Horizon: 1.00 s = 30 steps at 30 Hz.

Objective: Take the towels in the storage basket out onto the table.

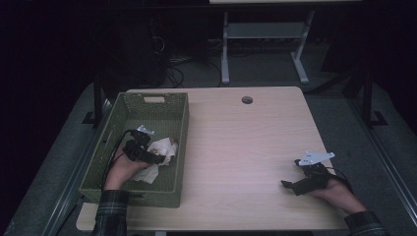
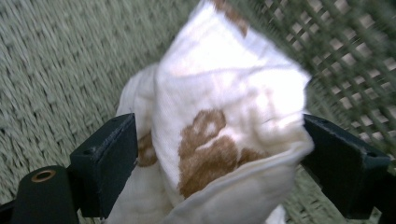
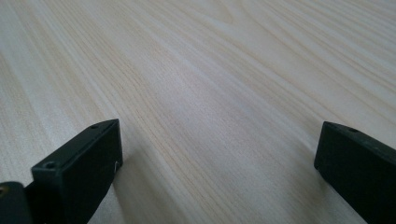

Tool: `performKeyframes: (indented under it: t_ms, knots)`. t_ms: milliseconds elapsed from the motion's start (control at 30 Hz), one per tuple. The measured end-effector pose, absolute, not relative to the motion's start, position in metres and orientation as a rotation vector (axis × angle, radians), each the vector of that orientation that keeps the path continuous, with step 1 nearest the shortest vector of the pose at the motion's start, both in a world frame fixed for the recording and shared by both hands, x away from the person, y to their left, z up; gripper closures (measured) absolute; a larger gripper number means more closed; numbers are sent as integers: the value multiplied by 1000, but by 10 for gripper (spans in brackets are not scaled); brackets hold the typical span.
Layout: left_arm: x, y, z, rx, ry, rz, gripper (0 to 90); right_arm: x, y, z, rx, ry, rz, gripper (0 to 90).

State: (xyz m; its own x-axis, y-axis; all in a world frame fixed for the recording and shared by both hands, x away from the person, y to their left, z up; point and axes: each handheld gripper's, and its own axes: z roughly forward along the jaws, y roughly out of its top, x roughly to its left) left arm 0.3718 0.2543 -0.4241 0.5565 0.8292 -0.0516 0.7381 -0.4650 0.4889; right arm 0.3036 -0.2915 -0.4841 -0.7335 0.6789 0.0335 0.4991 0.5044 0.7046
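A lab or recording room — dark surroundings, grey carpet, cables (image 1: 169, 69) tangled on the floor beyond the left gripper (image 1: 160, 158), a plain light-wood counter (image 1: 246, 147) and another desk's metal legs (image 1: 225, 49).

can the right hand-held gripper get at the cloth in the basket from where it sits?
Probably not without a big move. The right hand-held gripper rests open on the table near its right edge. The cloth lies inside the basket, behind its near wall, with the left hand-held gripper already around it.

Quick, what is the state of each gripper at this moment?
Left gripper: jaws on both sides of the white cloth inside the green basket; firm grip cannot be told.
Right gripper: open, empty, over the table.
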Motion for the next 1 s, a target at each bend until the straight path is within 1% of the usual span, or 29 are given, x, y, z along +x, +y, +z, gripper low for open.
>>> performKeyframes:
  t_ms: [200, 400, 500, 633, 700, 733, 767, 800, 833, 900, 933, 1000]
  knots:
    - [373, 252, -429, 2368, 1285, 255, 136, 304, -292, -484, 1000, 2501, 1051, 4]
    - [373, 248, -436, 2459, 1273, 233, 137, 303, -291, -484, 1007, 2501, 1051, 4]
    - [373, 248, -437, 2478, 1281, 227, 144, 304, -291, -484, 1002, 2501, 1051, 4]
    - [373, 248, -435, 2492, 1299, 216, 254, 304, -292, -484, 1000, 2502, 1051, 4]
    - [372, 248, -433, 2495, 1297, 225, 376, 304, -292, -484, 1000, 2503, 1050, 4]
    - [372, 248, -431, 2494, 1294, 230, 376, 304, -292, -484, 1000, 2503, 1050, 4]
    - [370, 247, -429, 2482, 1300, 236, 467, 304, -292, -484, 1000, 2503, 1049, 4]
    - [370, 247, -429, 2482, 1300, 236, 494, 304, -292, -484, 1000, 2503, 1049, 4]
    - [370, 247, -428, 2481, 1304, 235, 494, 304, -292, -484, 999, 2503, 1050, 4]
    - [369, 248, -425, 2469, 1313, 223, 586, 304, -292, -484, 1000, 2503, 1050, 4]
    - [369, 249, -424, 2464, 1310, 224, 586, 304, -292, -484, 1000, 2503, 1050, 4]
    - [369, 252, -420, 2435, 1305, 213, 621, 304, -292, -484, 1000, 2503, 1051, 4]
